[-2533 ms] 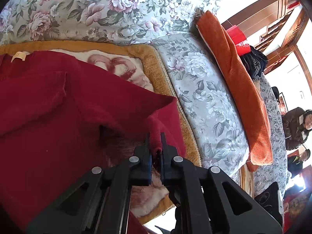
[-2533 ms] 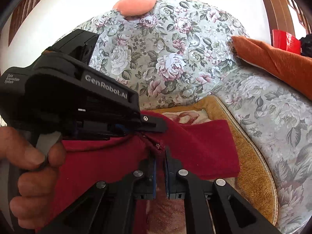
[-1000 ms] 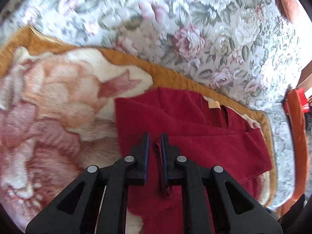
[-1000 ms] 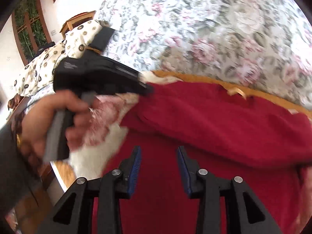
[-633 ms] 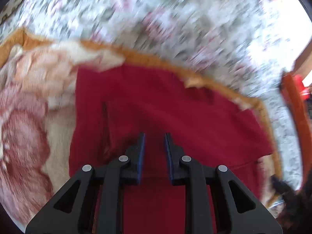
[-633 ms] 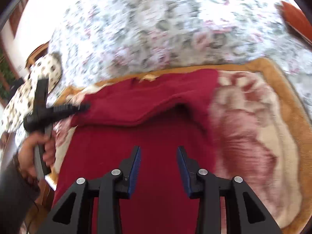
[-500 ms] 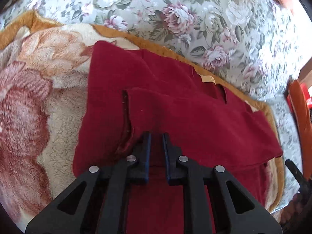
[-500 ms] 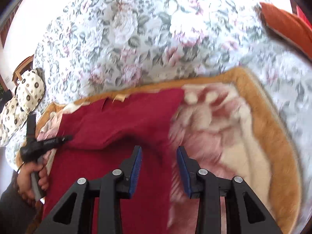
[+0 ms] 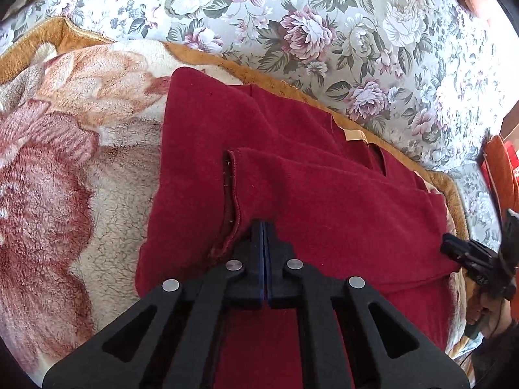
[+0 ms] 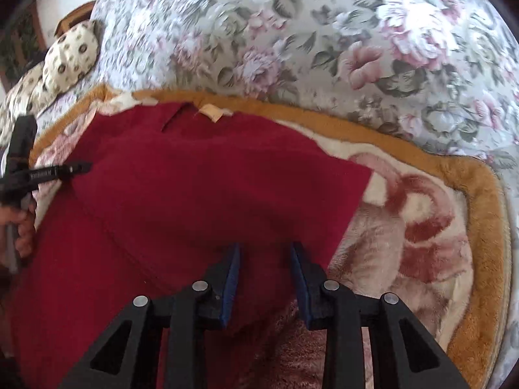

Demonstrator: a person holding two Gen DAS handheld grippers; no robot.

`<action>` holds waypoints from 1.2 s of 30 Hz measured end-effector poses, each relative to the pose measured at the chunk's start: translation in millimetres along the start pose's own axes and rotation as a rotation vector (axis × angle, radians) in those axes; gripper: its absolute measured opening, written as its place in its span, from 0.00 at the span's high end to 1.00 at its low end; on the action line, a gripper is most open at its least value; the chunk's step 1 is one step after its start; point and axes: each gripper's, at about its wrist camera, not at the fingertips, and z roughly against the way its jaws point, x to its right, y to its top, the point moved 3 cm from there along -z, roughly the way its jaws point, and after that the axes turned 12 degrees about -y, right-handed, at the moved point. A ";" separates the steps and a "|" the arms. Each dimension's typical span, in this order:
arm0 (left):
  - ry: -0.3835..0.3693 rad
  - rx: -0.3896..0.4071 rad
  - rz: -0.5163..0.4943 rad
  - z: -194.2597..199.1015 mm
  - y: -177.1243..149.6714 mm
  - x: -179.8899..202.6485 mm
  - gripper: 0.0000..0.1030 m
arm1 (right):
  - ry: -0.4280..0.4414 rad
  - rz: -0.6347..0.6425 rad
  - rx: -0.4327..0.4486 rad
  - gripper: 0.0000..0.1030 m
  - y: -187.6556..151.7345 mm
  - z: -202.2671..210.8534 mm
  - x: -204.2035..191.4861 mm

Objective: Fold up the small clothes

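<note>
The floral sofa back [image 9: 356,32] is filling the upper part of both views; below it, the plush rose-patterned blanket [image 9: 58,194] with its mustard border is spreading across the seat, taking the left side of my left camera's frame and the right side of my right camera's frame. The dark red garment [image 9: 324,201] is lying on that blanket in the centre of the left view; one layer is lying folded over the other, its stitched hem edge running down the middle toward my fingers, and a small tan neck label [image 9: 354,134] is showing at its top edge near the border. In the right view the same garment [image 10: 181,194] is covering the centre and lower left, the label [image 10: 210,111] sitting at the upper middle. A spotted cushion [image 10: 69,55] is sitting at the upper left of the right view.

My left gripper [image 9: 263,227] is sitting at the lower centre of its frame, jaws clenched together just beside the hem, with no cloth visibly caught between them; it is showing again at the left edge of the right view [image 10: 81,167], tips over the garment's left edge. My right gripper [image 10: 264,249] is pointing at the garment's lower right corner; its jaws are closing with red fabric lying between them, the pads not yet pressing on it.
</note>
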 end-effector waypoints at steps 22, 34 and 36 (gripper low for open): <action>-0.002 0.002 0.038 -1.9 1.6 -1.7 0.97 | -0.210 -0.286 -0.009 0.57 -52.9 6.7 29.8; -0.033 0.015 0.041 -0.5 -0.2 -3.8 0.97 | -0.093 -0.167 0.146 0.60 -5.1 55.1 1.1; -0.045 0.014 0.055 0.6 0.3 -4.8 0.98 | -0.033 -0.111 0.053 0.67 -6.6 20.8 -12.9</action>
